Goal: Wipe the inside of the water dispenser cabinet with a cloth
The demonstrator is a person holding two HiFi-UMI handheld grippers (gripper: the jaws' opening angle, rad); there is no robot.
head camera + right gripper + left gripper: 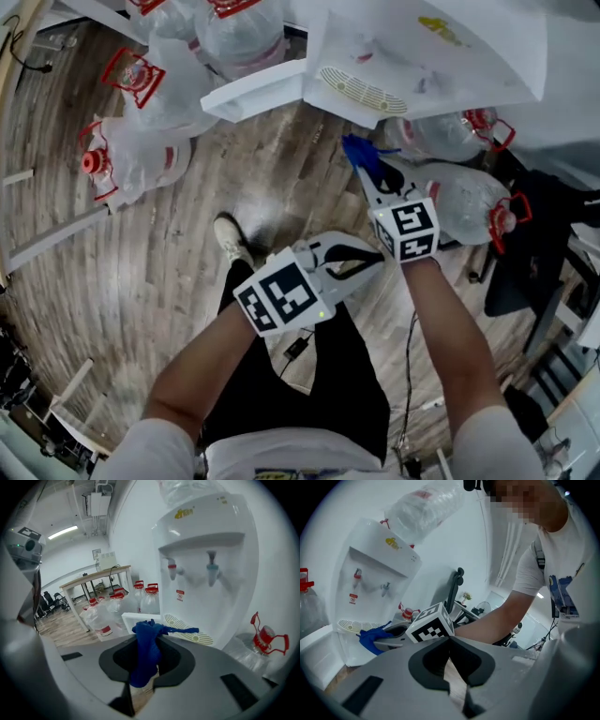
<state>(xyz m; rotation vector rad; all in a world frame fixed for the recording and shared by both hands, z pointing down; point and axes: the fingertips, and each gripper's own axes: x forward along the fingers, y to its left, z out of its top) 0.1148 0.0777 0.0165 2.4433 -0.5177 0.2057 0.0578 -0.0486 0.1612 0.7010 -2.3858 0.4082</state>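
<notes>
Nearest the person, the left gripper (364, 261) is held low in front of the body with its jaws pressed together on nothing; only the wooden plank floor (187, 244) shows through the slit below them, so it looks parked out of the way as a spare. Just ahead of it, the right gripper (367, 180) is clamped on the crumpled blue wiping cloth (145, 653), pinched at its middle so a bunched wad sticks out past the tips, probably to give a soft face for wiping. Beyond the cloth stands the white water dispenser (206, 550), and a white panel (251, 94) that I take for its cabinet door stands out from the lower front. The cabinet's inside is hidden, and the cloth is short of it. Clear red-capped water bottles (141, 141) lie further out.
</notes>
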